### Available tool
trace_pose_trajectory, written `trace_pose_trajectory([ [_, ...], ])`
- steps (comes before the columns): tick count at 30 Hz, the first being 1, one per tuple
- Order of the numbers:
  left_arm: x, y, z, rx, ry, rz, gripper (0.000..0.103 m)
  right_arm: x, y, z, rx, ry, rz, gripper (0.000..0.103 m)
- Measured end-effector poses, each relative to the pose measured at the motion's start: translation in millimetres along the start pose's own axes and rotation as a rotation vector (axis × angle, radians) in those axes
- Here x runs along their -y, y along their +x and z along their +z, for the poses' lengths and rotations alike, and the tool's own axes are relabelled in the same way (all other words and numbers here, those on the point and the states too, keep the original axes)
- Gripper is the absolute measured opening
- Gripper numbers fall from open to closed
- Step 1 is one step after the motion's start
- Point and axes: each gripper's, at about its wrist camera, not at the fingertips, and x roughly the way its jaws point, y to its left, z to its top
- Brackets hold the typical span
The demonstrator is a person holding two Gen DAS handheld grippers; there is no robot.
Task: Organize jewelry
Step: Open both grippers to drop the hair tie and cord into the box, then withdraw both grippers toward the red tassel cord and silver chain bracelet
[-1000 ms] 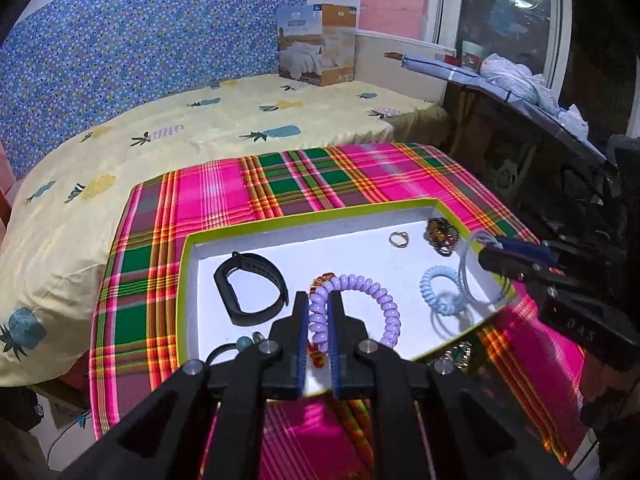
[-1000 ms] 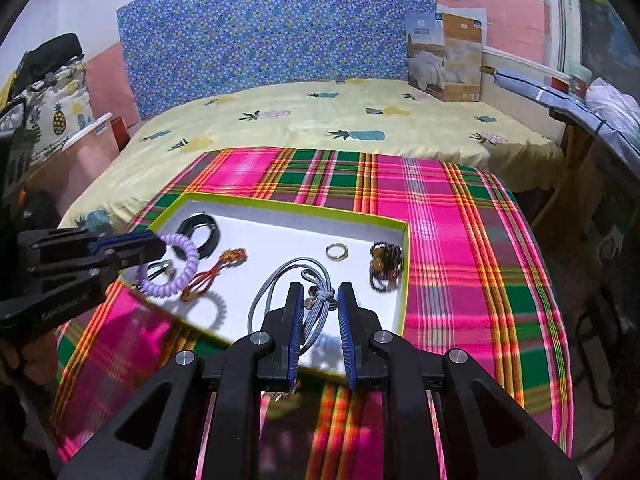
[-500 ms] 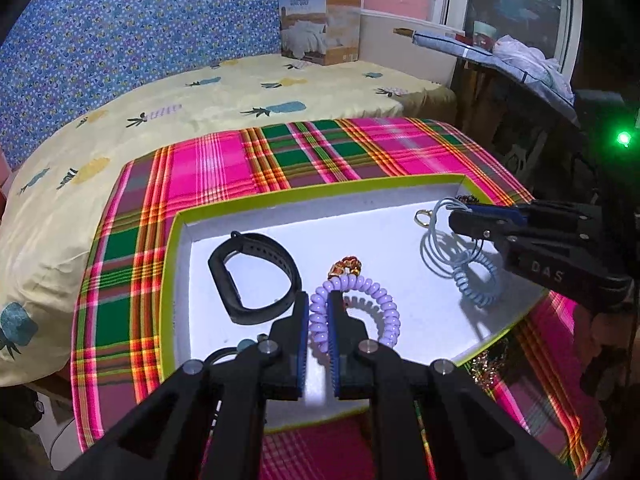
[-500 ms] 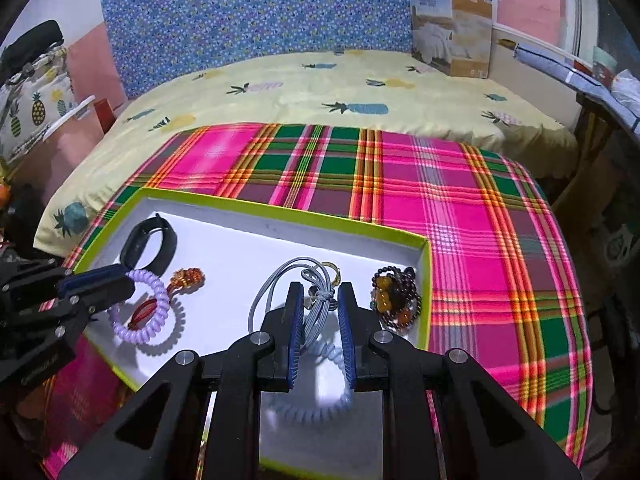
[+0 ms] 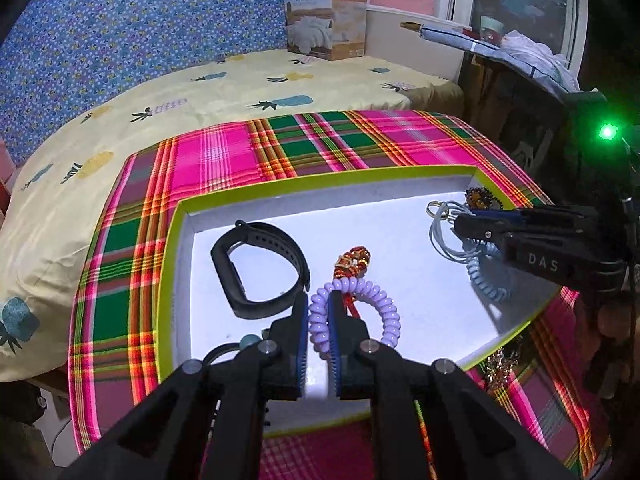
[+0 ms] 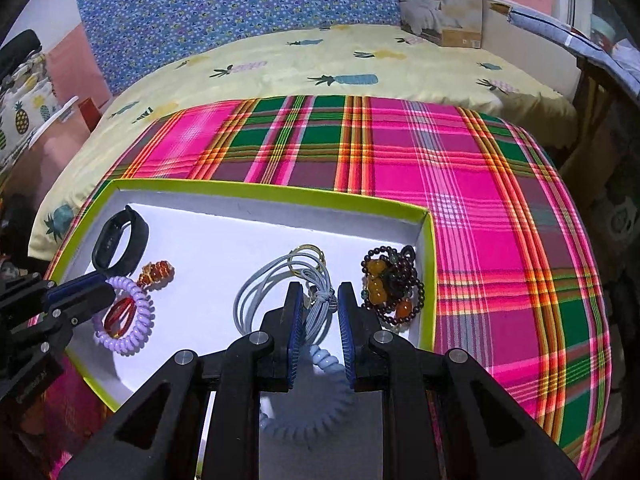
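Tongs both clenched: our left gripper (image 5: pixel 319 312) pinches the lilac coil (image 5: pixel 356 312), right gripper (image 6: pixel 319 300) the grey cord (image 6: pixel 276 284), lowering each into the tray's (image 6: pixel 256 190) near edge.

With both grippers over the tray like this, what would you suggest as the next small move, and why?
Probably open the left gripper: the purple coil bracelet it pinches already lies on the tray floor, overlapping the red-and-gold ornament. The right gripper straddles the grey cord loop.

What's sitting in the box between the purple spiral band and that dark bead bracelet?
Between purple spiral band and bead bracelet lies the grey cord bundle, seen in the right wrist view.
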Motion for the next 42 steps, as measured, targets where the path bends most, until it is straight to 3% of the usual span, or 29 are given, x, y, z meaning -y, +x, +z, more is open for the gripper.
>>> trace_pose_trajectory([
  [5,-1.1,-4.9,-1.3,0.002,-0.012,-0.014,0.011,-1.7,-6.9,-2.2,0.015,0.000,0.007,0.024],
  [10,-1.7,-15.5,-3.6,0.016,-0.025,-0.017,0.021,-6.2,-19.3,-7.0,0.036,-0.013,0.005,0.027],
  [12,-1.9,-22.2,-5.2,0.026,-0.027,-0.015,0.021,-9.2,-27.9,-10.0,0.055,-0.020,0.003,0.040],
  [29,7.3,-78.4,-32.8,0.075,-0.042,-0.017,0.021,-34.0,-98.6,-42.4,0.164,-0.074,0.011,0.040],
  [42,18.8,-103.0,-58.0,0.080,-0.040,-0.037,0.025,-40.4,-126.5,-78.1,0.187,-0.068,0.031,0.040],
])
